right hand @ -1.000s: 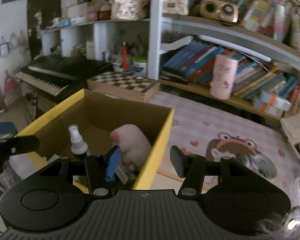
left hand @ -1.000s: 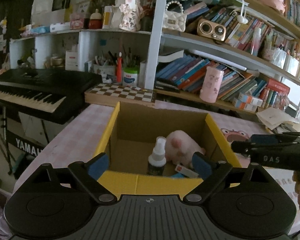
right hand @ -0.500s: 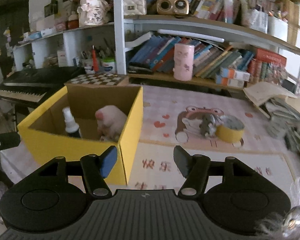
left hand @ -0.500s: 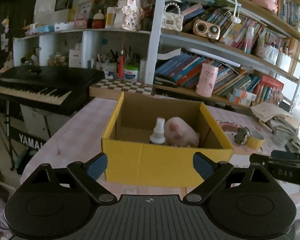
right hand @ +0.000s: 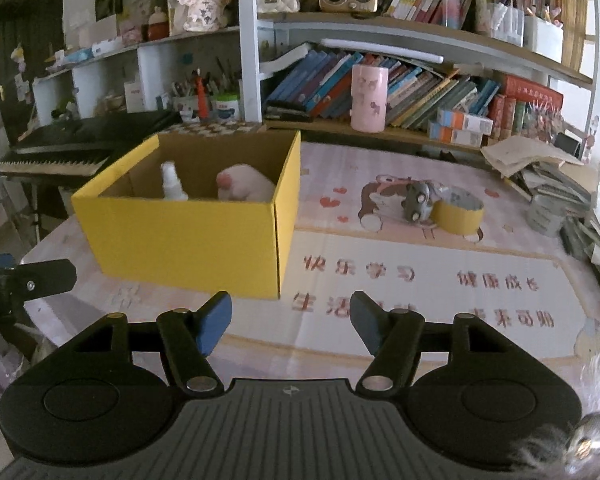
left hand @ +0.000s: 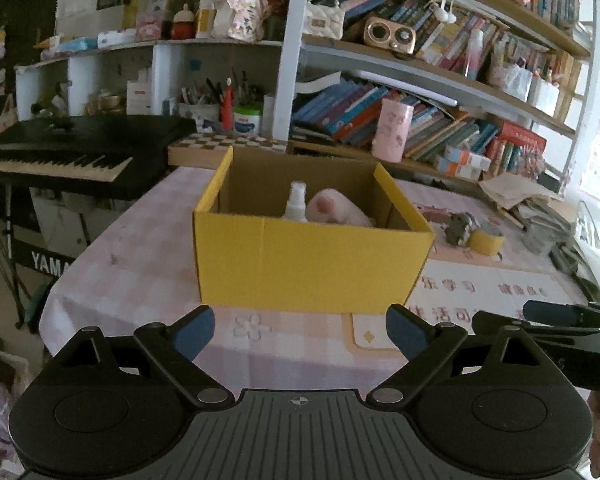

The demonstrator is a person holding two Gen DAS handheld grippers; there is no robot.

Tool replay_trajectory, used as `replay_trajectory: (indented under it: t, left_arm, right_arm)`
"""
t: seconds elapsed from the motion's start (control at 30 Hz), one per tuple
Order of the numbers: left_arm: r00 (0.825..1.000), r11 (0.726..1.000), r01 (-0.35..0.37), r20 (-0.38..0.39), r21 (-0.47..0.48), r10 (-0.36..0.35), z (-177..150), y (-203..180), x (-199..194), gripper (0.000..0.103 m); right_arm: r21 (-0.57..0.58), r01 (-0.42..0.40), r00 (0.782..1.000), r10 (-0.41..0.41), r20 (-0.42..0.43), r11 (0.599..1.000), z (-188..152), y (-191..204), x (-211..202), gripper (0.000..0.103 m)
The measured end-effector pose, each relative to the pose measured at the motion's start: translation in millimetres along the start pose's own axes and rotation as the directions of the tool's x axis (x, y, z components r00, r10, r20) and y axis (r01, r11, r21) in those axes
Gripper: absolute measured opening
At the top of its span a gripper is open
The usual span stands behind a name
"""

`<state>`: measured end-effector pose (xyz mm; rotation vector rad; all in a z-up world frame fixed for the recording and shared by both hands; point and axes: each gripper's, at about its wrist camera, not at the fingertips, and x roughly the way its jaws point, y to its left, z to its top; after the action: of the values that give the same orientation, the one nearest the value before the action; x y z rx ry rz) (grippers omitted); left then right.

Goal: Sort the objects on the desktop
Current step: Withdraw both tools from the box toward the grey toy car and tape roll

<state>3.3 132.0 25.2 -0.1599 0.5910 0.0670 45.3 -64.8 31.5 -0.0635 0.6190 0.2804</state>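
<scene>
Toward the table's (right hand: 420,280) left edge stands the yellow box (right hand: 188,236), a spray bottle (right hand: 171,184) and pink plush (right hand: 244,188) inside. The left gripper (left hand: 300,334) is wide open and empty; the right gripper's (right hand: 290,322) jaws have just been opening, nothing between them. A toy car (right hand: 418,202) touches the tape roll (right hand: 458,214) mid-table.

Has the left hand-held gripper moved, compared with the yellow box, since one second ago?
Yes. The left hand-held gripper has drawn back from the yellow box; its open fingertips were at the near rim, now short of it.

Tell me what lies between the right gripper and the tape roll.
Only bare printed mat separates the right gripper from the tape roll, per the right wrist view.
</scene>
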Motion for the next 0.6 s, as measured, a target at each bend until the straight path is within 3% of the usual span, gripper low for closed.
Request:
replay_trajectory:
  t: [0.37, 0.6]
  left_arm:
    - [0.997, 0.999, 0.043, -0.072, 0.012, -0.042, -21, -8, -1, 0.095]
    - [0.987, 0.984, 0.127, -0.111, 0.126, -0.113, -27, -35, 2, 0.095]
  right_arm:
    - [-0.003, 0.041, 0.998, -0.041, -0.045, 0.999, -27, -1, -21, 0.067]
    - [0.011, 0.079, 0.995, -0.078, -0.064, 0.997, -38, -7, -28, 0.070]
